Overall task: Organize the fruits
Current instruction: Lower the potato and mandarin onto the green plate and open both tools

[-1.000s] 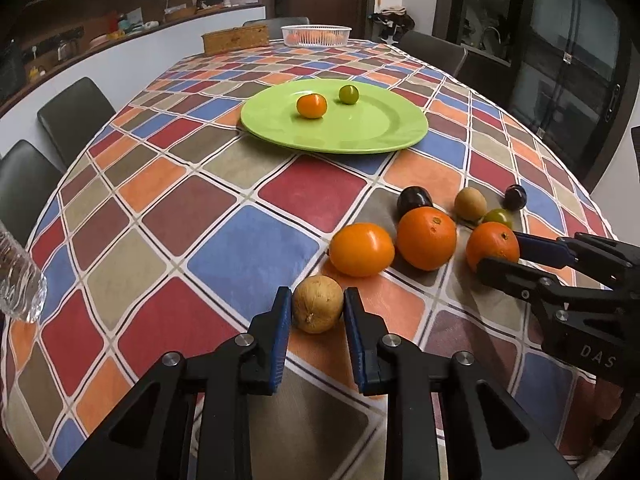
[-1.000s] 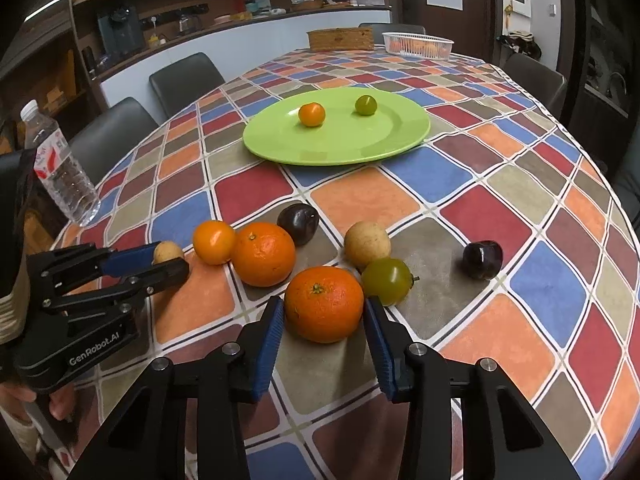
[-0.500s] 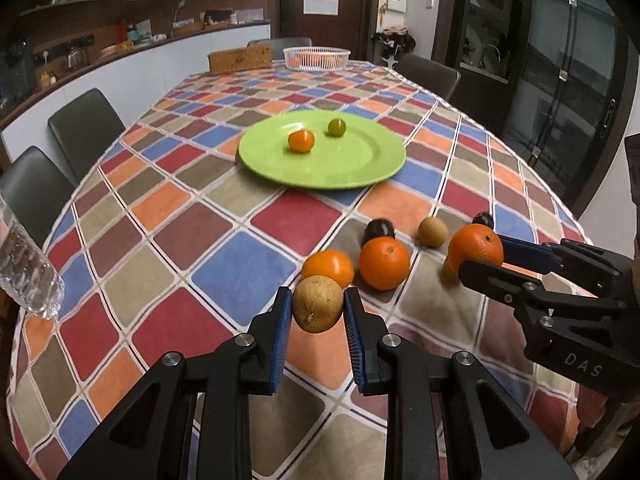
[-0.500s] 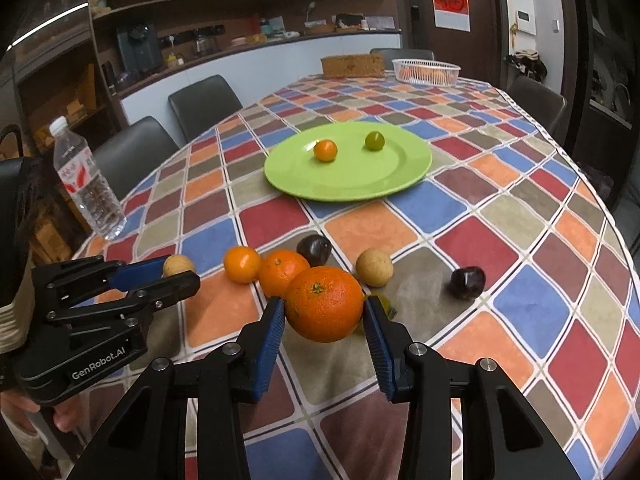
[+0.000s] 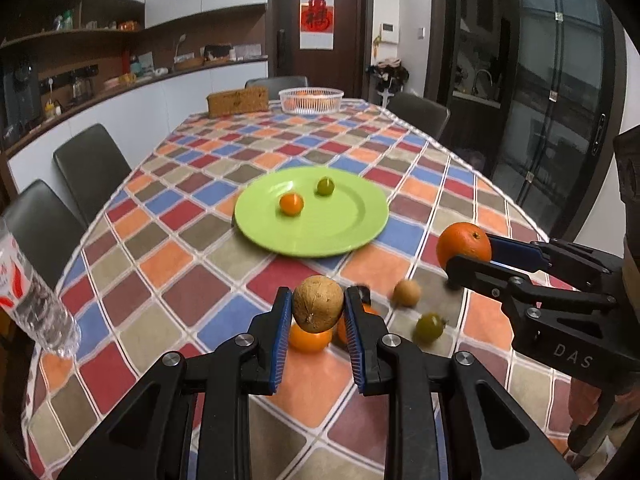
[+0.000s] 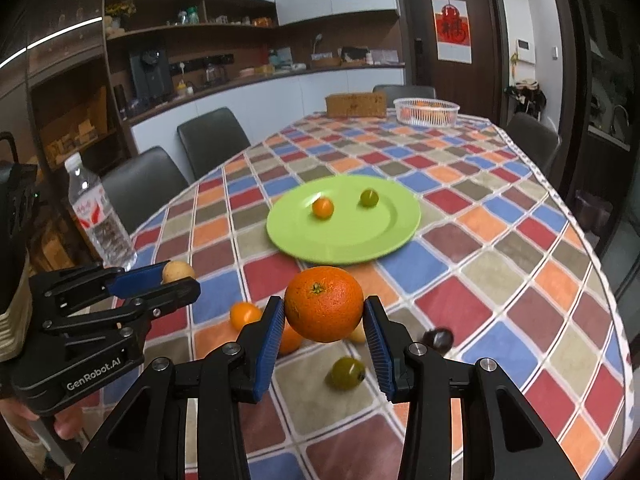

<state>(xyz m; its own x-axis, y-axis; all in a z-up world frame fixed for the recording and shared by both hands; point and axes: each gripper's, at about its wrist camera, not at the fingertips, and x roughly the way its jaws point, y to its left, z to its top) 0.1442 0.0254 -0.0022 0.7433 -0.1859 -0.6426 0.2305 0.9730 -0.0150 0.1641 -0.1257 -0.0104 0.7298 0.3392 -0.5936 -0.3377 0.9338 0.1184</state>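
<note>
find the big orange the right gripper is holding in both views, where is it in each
Left wrist view: the big orange is at the right edge, pinched in the right gripper.
Right wrist view: it sits lower centre, between the blue pads.
Shared landmark: the green plate, beyond it in both.

Even indoor light, moderately bright; dark vignette at fisheye corners, straight lines bowed near edges. Motion blur on green plate (image 6: 344, 236) rim and loose fruit on table (image 5: 168, 256). Tongs sharp. Soft shadows under fruit.
</note>
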